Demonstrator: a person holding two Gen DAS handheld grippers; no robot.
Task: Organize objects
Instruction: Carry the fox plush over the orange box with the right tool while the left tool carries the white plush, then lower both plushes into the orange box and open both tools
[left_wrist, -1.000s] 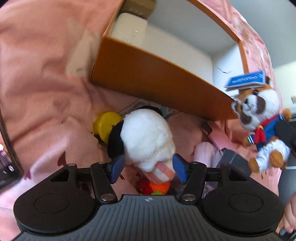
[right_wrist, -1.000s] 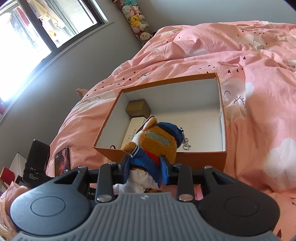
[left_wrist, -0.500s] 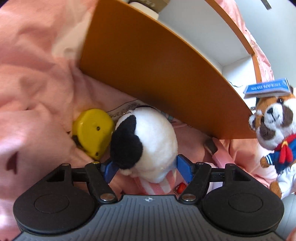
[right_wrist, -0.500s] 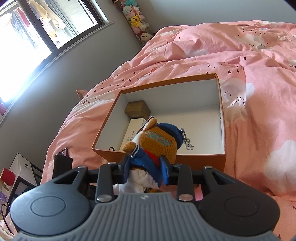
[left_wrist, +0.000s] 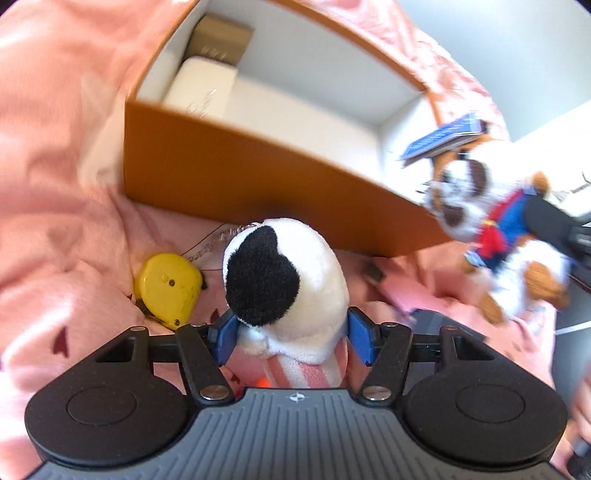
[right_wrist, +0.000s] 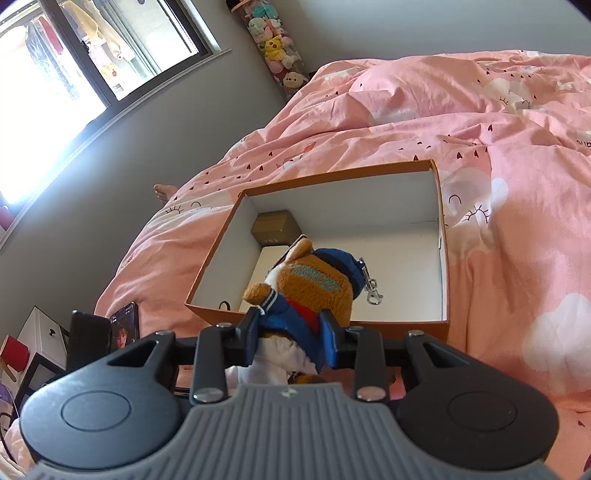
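1. The black-and-white plush toy (left_wrist: 284, 284) looks light and squashy. It will give under the pads, so a hold across its round middle, where the left gripper (left_wrist: 291, 334) sits, seems safest.
2. It has white fur, a black patch on top and a pink-striped cloth underneath.
3. The left gripper's jaws are closing, with the toy between them and the blue pads at its flanks, just above the pink bedspread (left_wrist: 55, 184), in front of the orange box (left_wrist: 258, 177) and beside a yellow tape measure (left_wrist: 168, 290).
4. The right gripper (right_wrist: 291, 332) is clamped on a brown plush dog (right_wrist: 314, 291) in a blue sailor jacket, held at the box's near wall.
5. A metal clip (right_wrist: 371, 291) dangles from the dog's cap and could snag.
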